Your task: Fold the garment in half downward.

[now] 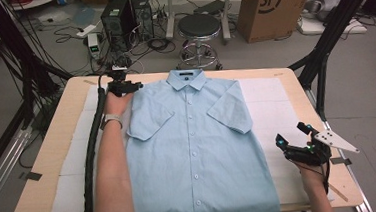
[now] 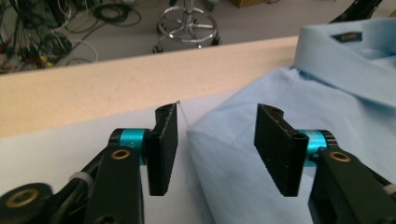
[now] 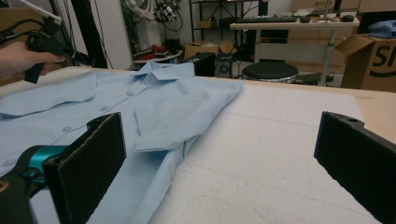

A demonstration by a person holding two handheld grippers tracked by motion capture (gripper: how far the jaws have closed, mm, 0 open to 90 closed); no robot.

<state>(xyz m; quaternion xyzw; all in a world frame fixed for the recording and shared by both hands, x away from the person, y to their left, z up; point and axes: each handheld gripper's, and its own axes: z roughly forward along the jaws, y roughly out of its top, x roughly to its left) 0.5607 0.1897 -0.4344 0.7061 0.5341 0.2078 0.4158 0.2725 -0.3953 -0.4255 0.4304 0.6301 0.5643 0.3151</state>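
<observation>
Overhead, shirt (image 1: 199,150) flat; close views: both hand-held grippers gape, left (image 2: 215,140) astride shoulder, right (image 3: 219,163).

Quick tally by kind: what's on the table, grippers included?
Shirt, light blue: 1
White padding sheet: 1
Grippers: 2, the left gripper and the right gripper
Total: 4

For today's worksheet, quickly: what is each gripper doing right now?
Left gripper: open, holding nothing, jaws either side of the blue shirt's shoulder edge.
Right gripper: open, holding nothing, over the white padding.
</observation>
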